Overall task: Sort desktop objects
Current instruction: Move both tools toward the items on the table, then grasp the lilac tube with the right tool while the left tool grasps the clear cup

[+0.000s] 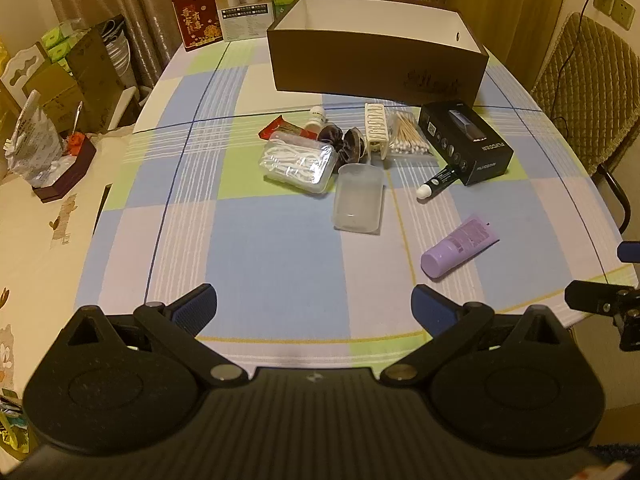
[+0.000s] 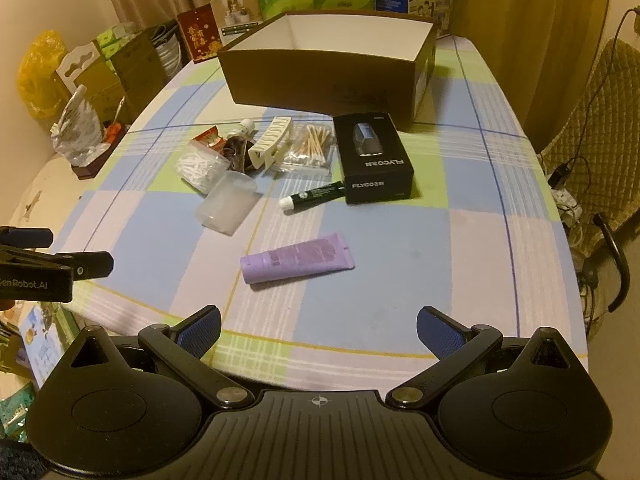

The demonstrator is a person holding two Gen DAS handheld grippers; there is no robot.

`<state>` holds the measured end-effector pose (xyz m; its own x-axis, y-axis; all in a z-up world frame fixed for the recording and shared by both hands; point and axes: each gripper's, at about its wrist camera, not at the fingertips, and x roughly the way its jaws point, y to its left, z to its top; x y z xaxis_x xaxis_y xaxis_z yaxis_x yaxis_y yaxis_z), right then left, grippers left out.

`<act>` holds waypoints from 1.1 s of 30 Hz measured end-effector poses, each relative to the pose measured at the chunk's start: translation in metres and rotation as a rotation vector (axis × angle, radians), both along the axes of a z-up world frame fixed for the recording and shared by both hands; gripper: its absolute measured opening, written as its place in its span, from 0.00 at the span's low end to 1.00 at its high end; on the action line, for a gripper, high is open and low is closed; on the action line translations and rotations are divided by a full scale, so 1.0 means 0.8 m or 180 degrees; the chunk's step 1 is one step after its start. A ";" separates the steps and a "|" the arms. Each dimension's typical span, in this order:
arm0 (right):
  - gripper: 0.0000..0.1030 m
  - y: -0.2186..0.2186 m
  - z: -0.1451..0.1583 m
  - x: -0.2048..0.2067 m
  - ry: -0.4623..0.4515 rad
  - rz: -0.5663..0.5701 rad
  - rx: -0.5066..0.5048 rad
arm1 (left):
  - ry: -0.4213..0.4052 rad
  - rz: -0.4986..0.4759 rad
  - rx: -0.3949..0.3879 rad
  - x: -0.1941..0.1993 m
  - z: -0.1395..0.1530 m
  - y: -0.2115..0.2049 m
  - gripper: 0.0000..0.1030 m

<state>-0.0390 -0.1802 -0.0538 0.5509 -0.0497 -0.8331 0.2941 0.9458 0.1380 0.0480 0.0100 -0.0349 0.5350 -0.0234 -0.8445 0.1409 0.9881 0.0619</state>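
The purple tube (image 2: pixel 297 259) lies crosswise just ahead of the right gripper (image 2: pixel 318 330), nearer than the left gripper (image 1: pixel 314 310); both grippers' fingers are spread, empty.

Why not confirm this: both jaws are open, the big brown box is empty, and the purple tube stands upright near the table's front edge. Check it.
One thing is wrong: the purple tube lies on its side, not upright, as the right wrist view shows. The rest holds: the left gripper and right gripper have open jaws, and the brown box shows nothing inside.
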 end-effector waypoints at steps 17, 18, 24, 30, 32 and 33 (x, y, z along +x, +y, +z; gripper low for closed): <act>0.98 0.007 -0.020 0.043 0.0130 -0.0138 0.0031 | 0.0137 -0.0176 -0.0050 0.042 -0.020 0.019 0.99; 0.98 0.007 -0.022 0.046 0.0138 -0.0155 0.0030 | 0.0144 -0.0183 -0.0045 0.045 -0.022 0.020 0.99; 0.91 0.004 -0.035 0.063 0.0194 -0.0246 0.0100 | 0.0208 -0.0306 -0.0055 0.065 -0.032 0.029 0.99; 0.77 0.002 -0.050 0.081 0.0300 -0.0331 0.0293 | 0.0255 -0.0413 -0.0057 0.088 -0.042 0.032 0.99; 0.73 0.003 -0.055 0.087 0.0318 -0.0371 0.0335 | 0.0267 -0.0530 -0.0056 0.096 -0.046 0.032 0.99; 0.72 0.003 -0.058 0.090 0.0329 -0.0392 0.0359 | 0.0278 -0.0551 -0.0057 0.100 -0.048 0.031 0.99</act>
<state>0.0329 -0.1781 -0.0999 0.4578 -0.0147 -0.8890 0.4248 0.8820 0.2041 0.1281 0.0351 -0.0731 0.4464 -0.1241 -0.8862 0.3130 0.9494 0.0247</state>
